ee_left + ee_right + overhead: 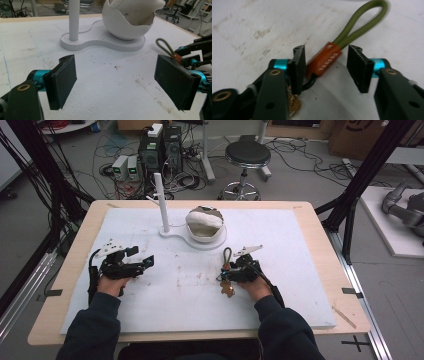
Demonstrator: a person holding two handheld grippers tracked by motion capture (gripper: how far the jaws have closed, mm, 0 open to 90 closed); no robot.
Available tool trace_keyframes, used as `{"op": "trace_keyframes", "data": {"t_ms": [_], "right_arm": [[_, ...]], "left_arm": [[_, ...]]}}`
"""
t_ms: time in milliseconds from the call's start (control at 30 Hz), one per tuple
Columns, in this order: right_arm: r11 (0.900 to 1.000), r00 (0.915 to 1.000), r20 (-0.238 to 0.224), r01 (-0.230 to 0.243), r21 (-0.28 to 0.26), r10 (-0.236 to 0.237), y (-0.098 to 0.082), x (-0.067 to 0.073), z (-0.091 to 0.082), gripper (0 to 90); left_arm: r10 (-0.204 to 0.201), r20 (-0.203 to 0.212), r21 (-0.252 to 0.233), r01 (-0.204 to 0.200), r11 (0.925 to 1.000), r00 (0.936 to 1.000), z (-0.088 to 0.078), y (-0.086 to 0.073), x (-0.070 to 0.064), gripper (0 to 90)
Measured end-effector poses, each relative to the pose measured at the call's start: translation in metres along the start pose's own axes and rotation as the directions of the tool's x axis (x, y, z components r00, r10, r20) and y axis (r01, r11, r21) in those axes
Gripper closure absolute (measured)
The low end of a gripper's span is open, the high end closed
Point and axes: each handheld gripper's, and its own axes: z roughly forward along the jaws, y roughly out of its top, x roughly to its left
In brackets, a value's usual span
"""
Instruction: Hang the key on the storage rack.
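Key strap (329, 58), olive cord loop with an orange-brown leather sleeve and a small brass-coloured piece at the near end, lying on the white sheet (300, 270) of the desk (320, 235), right of centre and just in front of the right hand (255, 287). Seen from above (227, 270) stretched toward the person, loop end pointing at the white stand (200, 242). Right gripper (325, 66) lowered over it, fingers (298, 65) parted with the leather sleeve between them: left pad touching or nearly touching the sleeve (hard to tell which), right pad clearly apart from it, so not pinched. Cord loop (165, 46) also visible from the left gripper view, beside the far gripper. Left gripper (125, 80) held low over the bare sheet on the left side of the desk, well apart from the strap, fingers (63, 80) spread wide with nothing between them. Beyond, on the flat white stand: an upright white post (161, 202) at its left end and a cracked white egg-like shell (204, 223) with pale stuffing inside at its right end. Brownish specks scattered over the middle of the sheet. Past the desk, a black stool (246, 157) and computer boxes (160, 150) among cables on the floor.
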Motion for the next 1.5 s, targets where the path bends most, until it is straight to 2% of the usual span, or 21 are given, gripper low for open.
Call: {"op": "trace_keyframes", "data": {"t_ms": [67, 200, 267, 300, 333, 367, 467, 567, 700, 800, 933, 1067, 1300, 1500], "right_arm": [[0.999, 0.9993, 0.012, 0.035, 0.009, -0.035, 0.001, 0.002, 0.001, 55.3], [0.998, 0.9979, 0.015, 0.063, 0.028, -0.064, 0.002, 0.004, -0.001, 67.2], [0.994, 0.9945, 0.020, 0.102, 0.040, -0.103, 0.003, 0.007, -0.002, 76.9], [0.991, 0.9920, 0.025, 0.123, 0.044, -0.124, 0.003, 0.010, -0.002, 77.6], [0.986, 0.9854, 0.045, 0.162, 0.045, -0.164, 0.003, 0.013, -0.002, 78.0], [0.984, 0.9841, 0.046, 0.170, 0.045, -0.172, 0.003, 0.013, -0.003, 78.2], [0.991, 0.9919, 0.005, 0.126, 0.043, -0.127, 0.003, 0.007, -0.003, 78.6], [0.993, 0.9932, -0.012, 0.116, 0.036, -0.116, 0.003, 0.008, -0.005, 79.4], [0.989, 0.9905, -0.040, 0.128, -0.075, -0.132, 0.007, 0.009, -0.014, 79.4], [0.982, 0.9898, -0.067, 0.115, -0.147, -0.126, 0.010, 0.009, -0.021, 79.3], [0.965, 0.9868, -0.075, 0.123, -0.232, -0.144, 0.016, 0.009, -0.029, 79.3], [0.946, 0.9856, -0.068, 0.128, -0.298, -0.155, 0.030, 0.012, -0.034, 79.4], [0.911, 0.9778, -0.090, 0.141, -0.389, -0.189, 0.076, 0.022, -0.038, 79.4], [0.892, 0.9693, -0.083, 0.178, -0.415, -0.232, 0.115, 0.034, -0.032, 79.4]], "left_arm": [[-0.001, -0.002, 0.000, 0.001, 1.0000, 1.0000, 0.000, 0.000, 0.000, 17.9], [-0.003, -0.001, 0.001, 0.003, 1.0000, 1.0000, 0.000, 0.000, 0.000, 18.0], [-0.004, -0.002, 0.001, 0.004, 1.0000, 1.0000, 0.000, 0.000, 0.000, 18.1], [-0.006, -0.003, 0.001, 0.006, 1.0000, 1.0000, 0.000, 0.000, 0.000, 18.2], [-0.006, -0.004, 0.002, 0.006, 1.0000, 1.0000, 0.001, 0.000, 0.000, 18.2], [-0.004, -0.002, 0.003, 0.004, 1.0000, 1.0000, 0.001, 0.000, 0.001, 18.3], [-0.007, -0.001, 0.002, 0.007, 1.0000, 1.0000, 0.000, 0.000, 0.000, 18.3], [-0.007, -0.003, -0.001, 0.007, 1.0000, 1.0000, -0.001, 0.000, 0.002, 18.5], [-0.010, -0.007, -0.016, 0.009, 0.9998, 0.9999, -0.005, 0.001, 0.005, 19.3], [-0.004, -0.022, -0.031, 0.004, 0.9995, 0.9998, -0.011, 0.002, 0.009, 20.9], [0.002, -0.035, -0.044, -0.004, 0.9990, 0.9994, -0.019, 0.001, 0.013, 20.9], [-0.002, -0.043, -0.047, 0.000, 0.9989, 0.9991, -0.020, -0.001, 0.015, 20.9], [0.018, -0.046, -0.037, -0.020, 0.9991, 0.9988, -0.019, -0.002, 0.015, 21.5], [0.017, -0.043, -0.036, -0.019, 0.9992, 0.9989, -0.019, -0.002, 0.016, 21.6]]}}
